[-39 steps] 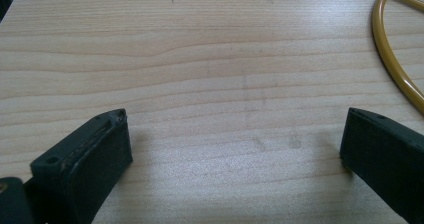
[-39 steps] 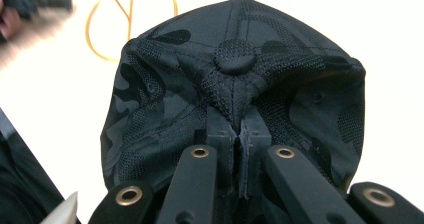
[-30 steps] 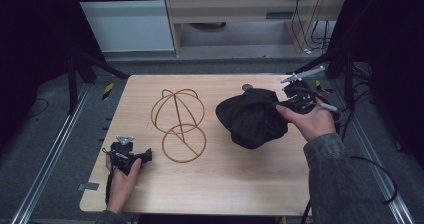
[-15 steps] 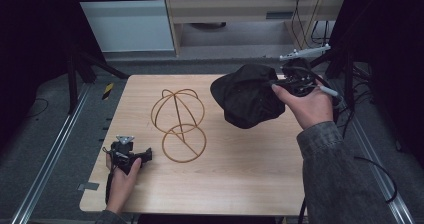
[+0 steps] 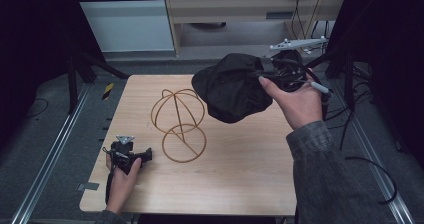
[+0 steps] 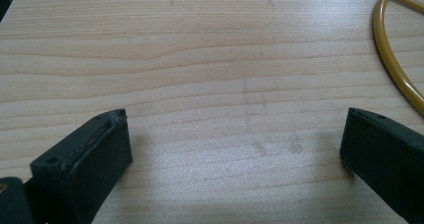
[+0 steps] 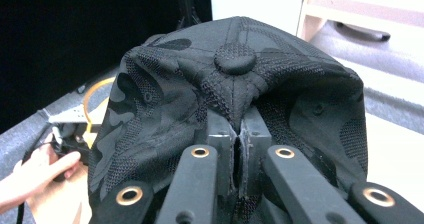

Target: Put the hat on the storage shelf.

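Note:
A black camouflage cap (image 5: 231, 88) hangs in the air above the table's far right, held by my right gripper (image 5: 272, 75). In the right gripper view the jaws are pressed together on the cap's fabric (image 7: 235, 74) just below its crown button. A gold wire stand (image 5: 178, 124) with a round base ring and a globe-shaped top sits at the middle of the wooden table (image 5: 235, 179), left of and below the cap. My left gripper (image 5: 142, 156) rests on the table at the front left, open, with bare wood between its fingers (image 6: 85, 159). Part of the stand's ring (image 6: 395, 59) lies ahead to its right.
The table stands between metal floor rails (image 5: 50, 154). Black frame posts (image 5: 72, 79) rise at the left, and cables (image 5: 370, 159) trail on the floor at the right. A cabinet (image 5: 225, 14) stands beyond the far edge.
My right gripper has lifted the cap off the table and carried it up and left, towards the wire stand. The left gripper has stayed still.

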Available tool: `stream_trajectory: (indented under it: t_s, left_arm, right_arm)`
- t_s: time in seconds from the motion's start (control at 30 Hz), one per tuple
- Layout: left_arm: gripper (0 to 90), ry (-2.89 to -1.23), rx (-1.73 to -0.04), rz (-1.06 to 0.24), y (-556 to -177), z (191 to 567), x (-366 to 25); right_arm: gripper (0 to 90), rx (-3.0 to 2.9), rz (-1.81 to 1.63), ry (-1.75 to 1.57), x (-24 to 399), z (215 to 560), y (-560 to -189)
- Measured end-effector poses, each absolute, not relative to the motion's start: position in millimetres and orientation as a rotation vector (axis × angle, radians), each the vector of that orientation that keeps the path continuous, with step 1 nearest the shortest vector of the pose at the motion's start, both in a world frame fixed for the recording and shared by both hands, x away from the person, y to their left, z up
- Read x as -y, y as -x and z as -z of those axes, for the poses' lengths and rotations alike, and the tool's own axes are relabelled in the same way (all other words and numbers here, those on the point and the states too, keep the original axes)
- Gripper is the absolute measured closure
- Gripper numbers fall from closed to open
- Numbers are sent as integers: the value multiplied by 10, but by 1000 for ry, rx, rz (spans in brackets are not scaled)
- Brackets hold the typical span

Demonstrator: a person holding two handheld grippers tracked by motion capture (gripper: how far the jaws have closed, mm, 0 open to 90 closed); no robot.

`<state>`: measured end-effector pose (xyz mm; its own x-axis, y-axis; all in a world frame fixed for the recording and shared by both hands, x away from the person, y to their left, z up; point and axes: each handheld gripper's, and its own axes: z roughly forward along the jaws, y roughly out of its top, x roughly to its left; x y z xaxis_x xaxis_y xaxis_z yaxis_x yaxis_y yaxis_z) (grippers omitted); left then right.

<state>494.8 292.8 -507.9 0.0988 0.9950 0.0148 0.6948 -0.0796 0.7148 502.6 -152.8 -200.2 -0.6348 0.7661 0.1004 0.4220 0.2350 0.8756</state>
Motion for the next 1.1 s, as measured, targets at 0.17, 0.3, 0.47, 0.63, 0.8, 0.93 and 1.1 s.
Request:
stream_trajectory:
  t_s: [0.17, 0.3, 0.47, 0.63, 0.8, 0.93, 1.1]
  left_arm:
    - [0, -1835, -1651, -710, -4947, 5078, -2928]
    - [0, -1835, -1651, -710, -4947, 5078, -2928]
    - [0, -1829, -1653, -711, -4949, 5080, -2925]
    - [0, -1829, -1653, -712, -4949, 5080, -2925]
    - [0, -1830, -1653, -711, -4949, 5080, -2926]
    - [0, -1832, -1651, -711, -4951, 5079, -2927]
    - [0, -1833, -1650, -711, -4953, 5079, -2927]
  right_arm:
    - [867, -2166, -1382, -1049, 1362, 1905, -5043]
    - [867, -2182, -1381, -1031, 1233, 1859, -5082]
    - [866, -2204, -1394, -1002, 1069, 1812, -5104]
    - [866, -2234, -1390, -964, 900, 1796, -5108]
    - [867, -2266, -1369, -939, 737, 1847, -5113]
    - [866, -2274, -1380, -932, 660, 1850, -5116]
    - [866, -2282, -1388, -928, 613, 1848, -5126]
